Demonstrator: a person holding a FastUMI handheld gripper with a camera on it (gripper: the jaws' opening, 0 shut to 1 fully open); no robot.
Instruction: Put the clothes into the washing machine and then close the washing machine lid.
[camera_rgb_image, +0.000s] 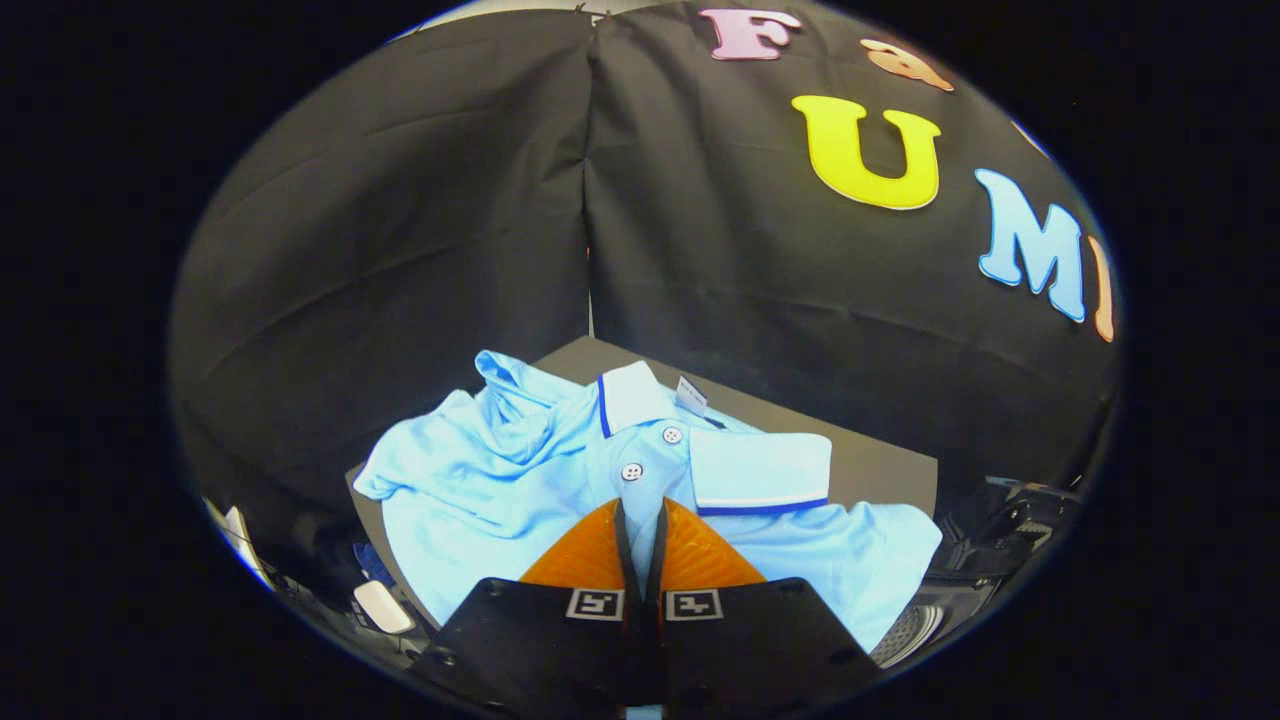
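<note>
- The gripper (641, 530) has its 2 fingers (590, 555) drawn nearly together, and a narrow strip of light blue cloth shows in the slit between them; they look to be pinching a fold of the shirt (500, 480) at its front placket, just below the lower of the 2 buttons (631, 471).
- Directly ahead of the fingertips the placket runs straight away from them, through the 2 buttons to the collar (760, 472), so the shirt's long axis lies roughly in line with the fingers.
- The collar, edged with a dark blue stripe, spreads to both sides beyond the buttons; a small label (690, 395) stands up at the neck.
- The body of the shirt fans out on either side of the fingers, 1 rumpled sleeve reaching off on the side away from the drum, all resting on a dark desk (880, 465) that meets the black booth wall.
- Low and beside the gripper, just past the shirt's hem, a perforated metal drum (905, 632) shows under a dark raised part (1010, 525), which is probably the washing machine with its lid up.
- Judgement: the coming move turns on this one offset: the drum lies sideways from the grip and lower, not ahead, so the shirt must be lifted and swung across rather than pushed forward.
- With only a central fold held, the sleeves and hem would likely trail and could catch on the machine's rim.
</note>
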